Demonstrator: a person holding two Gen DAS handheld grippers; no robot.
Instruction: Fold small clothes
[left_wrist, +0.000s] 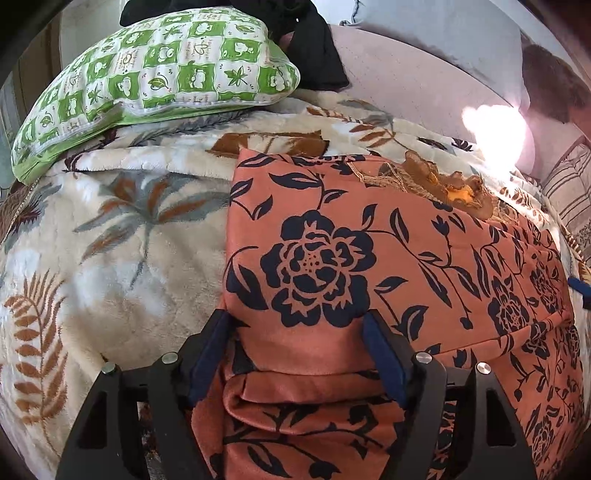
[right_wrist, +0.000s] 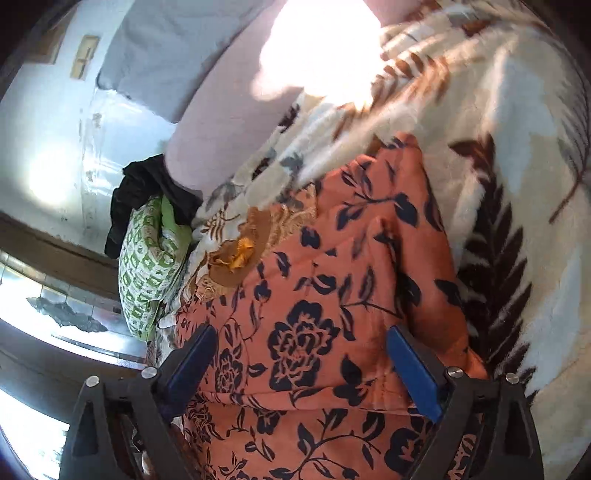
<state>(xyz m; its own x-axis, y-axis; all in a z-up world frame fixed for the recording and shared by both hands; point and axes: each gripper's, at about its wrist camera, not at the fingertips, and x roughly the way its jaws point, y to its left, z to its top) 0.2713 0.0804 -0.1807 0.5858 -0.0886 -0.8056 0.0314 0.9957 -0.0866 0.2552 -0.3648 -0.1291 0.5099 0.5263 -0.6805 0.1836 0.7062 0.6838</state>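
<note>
An orange garment with dark blue flowers (left_wrist: 332, 240) lies folded on a cream leaf-patterned blanket (left_wrist: 110, 258). My left gripper (left_wrist: 295, 343) stands over the garment's near left corner. Its blue pads sit wide apart on either side of a thick folded edge, and I see no pinch. In the right wrist view the same garment (right_wrist: 332, 258) stretches away over the blanket (right_wrist: 517, 184). My right gripper (right_wrist: 303, 354) hovers above it with its fingers spread wide and nothing gripped.
A green-and-white checked pillow (left_wrist: 159, 74) lies at the back left with black clothing (left_wrist: 314, 55) behind it. A brown and gold embroidered cloth (left_wrist: 436, 181) sits at the garment's far edge. A lilac pillow (left_wrist: 406, 74) and striped fabric (left_wrist: 569, 184) lie at the back right.
</note>
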